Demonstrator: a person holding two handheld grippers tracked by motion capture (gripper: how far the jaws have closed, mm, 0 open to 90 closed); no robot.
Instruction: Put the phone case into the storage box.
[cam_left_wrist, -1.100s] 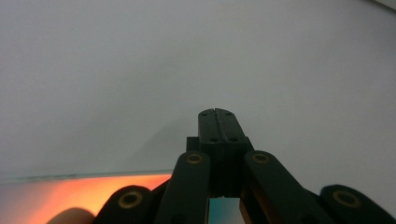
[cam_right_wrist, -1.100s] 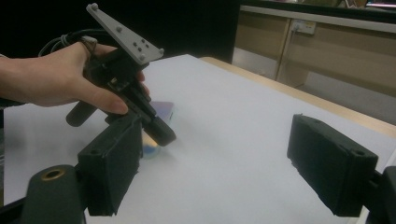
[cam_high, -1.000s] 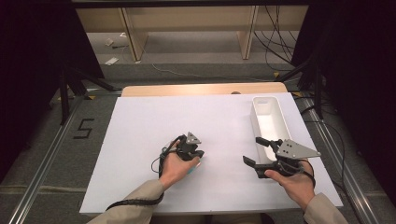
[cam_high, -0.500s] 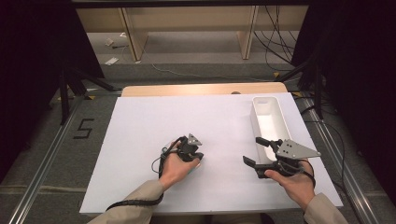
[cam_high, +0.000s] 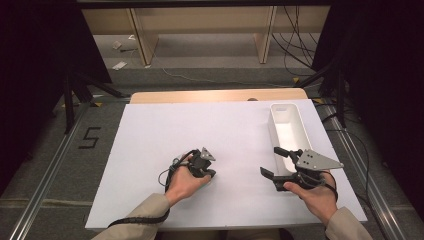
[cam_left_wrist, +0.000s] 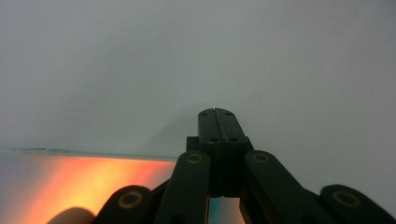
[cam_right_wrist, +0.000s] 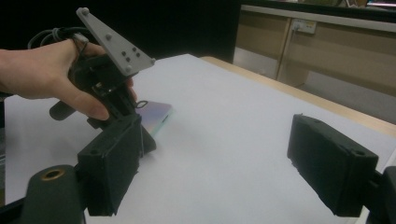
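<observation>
My left gripper is held point-down on the white table top, a hand wrapped round it and its grey plate uppermost. Its jaws are shut together with nothing between them, their tip against the white surface. A thin flat shiny sheet with an orange and teal sheen lies on the table right at that tip; in the left gripper view the sheet sits low and to the left. The left gripper stands over its edge. My right gripper hovers wide open and empty, right of the left one.
A long white tray stands at the table's right side, just beyond the right gripper. A wooden table edge runs along the back, with shelving and cables on the floor behind.
The left gripper has crept slightly toward the person. The right gripper has stayed where it was, still open.
</observation>
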